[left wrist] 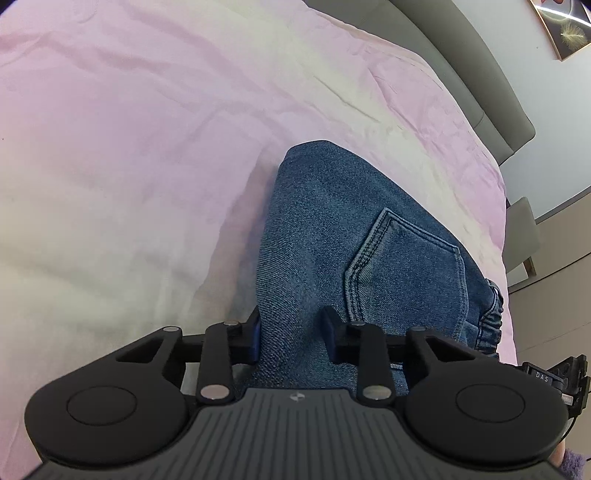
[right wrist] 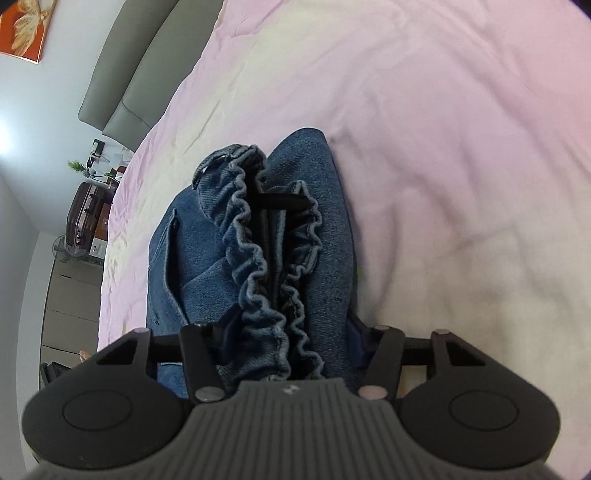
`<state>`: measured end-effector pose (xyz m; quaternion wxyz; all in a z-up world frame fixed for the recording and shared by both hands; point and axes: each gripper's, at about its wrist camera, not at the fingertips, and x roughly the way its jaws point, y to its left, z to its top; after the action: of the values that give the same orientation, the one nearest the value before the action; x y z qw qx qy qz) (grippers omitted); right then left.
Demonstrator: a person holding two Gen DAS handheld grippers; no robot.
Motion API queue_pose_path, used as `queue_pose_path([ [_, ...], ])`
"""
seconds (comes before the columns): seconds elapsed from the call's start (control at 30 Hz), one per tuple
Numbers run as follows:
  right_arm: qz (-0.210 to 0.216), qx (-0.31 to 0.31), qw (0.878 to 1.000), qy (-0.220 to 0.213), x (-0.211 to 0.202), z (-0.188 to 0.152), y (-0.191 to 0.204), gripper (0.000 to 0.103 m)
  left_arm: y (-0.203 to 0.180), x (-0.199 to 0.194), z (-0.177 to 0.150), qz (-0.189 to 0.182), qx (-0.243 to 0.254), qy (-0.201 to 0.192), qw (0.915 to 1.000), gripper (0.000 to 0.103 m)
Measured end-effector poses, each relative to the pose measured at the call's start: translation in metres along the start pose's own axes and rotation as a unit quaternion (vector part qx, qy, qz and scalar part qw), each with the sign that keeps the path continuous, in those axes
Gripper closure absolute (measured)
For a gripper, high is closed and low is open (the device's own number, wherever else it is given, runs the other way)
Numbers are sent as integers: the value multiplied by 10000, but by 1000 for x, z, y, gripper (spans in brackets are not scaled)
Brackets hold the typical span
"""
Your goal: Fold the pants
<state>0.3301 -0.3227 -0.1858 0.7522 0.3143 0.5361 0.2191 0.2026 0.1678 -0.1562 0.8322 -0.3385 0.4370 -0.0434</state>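
Observation:
Blue denim pants [left wrist: 332,236] lie bunched on a pink and cream bed sheet [left wrist: 129,147]. In the left wrist view a back pocket [left wrist: 406,266] faces up. My left gripper [left wrist: 293,338] is shut on a thick fold of the denim. In the right wrist view the pants [right wrist: 325,236] show their ruffled elastic waistband [right wrist: 255,251], folded double. My right gripper [right wrist: 286,343] is shut on the waistband end, with the cloth filling the gap between its fingers.
The sheet [right wrist: 443,147] spreads wide on both sides of the pants. A grey headboard [right wrist: 122,74] stands at the bed's end. Beside the bed are a dark red suitcase [right wrist: 86,214] and a low cabinet [right wrist: 70,306]. A framed picture [left wrist: 565,29] hangs on the wall.

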Motion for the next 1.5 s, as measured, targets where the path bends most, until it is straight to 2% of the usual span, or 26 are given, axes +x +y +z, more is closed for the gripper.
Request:
queue_pose_path([
  [0.13, -109, -238, 9995, -157, -15, -4, 22, 58, -4, -14, -2, -44, 23, -64, 10000, 75],
  [0.4, -109, -581, 9982, -96, -36, -21, 68, 59, 5, -56, -7, -71, 140, -250, 9996, 76],
  [0.63, 100, -941, 9955, -39, -16, -35, 122, 60, 34, -101, 3, 19, 123, -639, 9979, 77],
  [0.77, 271, -1052, 9941, -25, 12, -40, 155, 60, 46, -108, 6, 163, 173, -832, 9962, 77],
  [0.93, 590, -930, 9939, -37, 65, -50, 193, 60, 48, -108, 31, 419, 549, -969, 9929, 77],
  [1.17, 908, -791, 9927, 63, 141, -63, 226, 60, 86, -120, 75, 725, 1095, -837, 9878, 77],
  [1.3, 945, -792, 9923, 120, 178, -72, 235, 60, 111, -104, 82, 790, 1085, -745, 9881, 76],
  [1.5, 798, -841, 9926, 351, 214, -83, 222, 59, 143, -84, 72, 700, 1117, -562, 9897, 76],
])
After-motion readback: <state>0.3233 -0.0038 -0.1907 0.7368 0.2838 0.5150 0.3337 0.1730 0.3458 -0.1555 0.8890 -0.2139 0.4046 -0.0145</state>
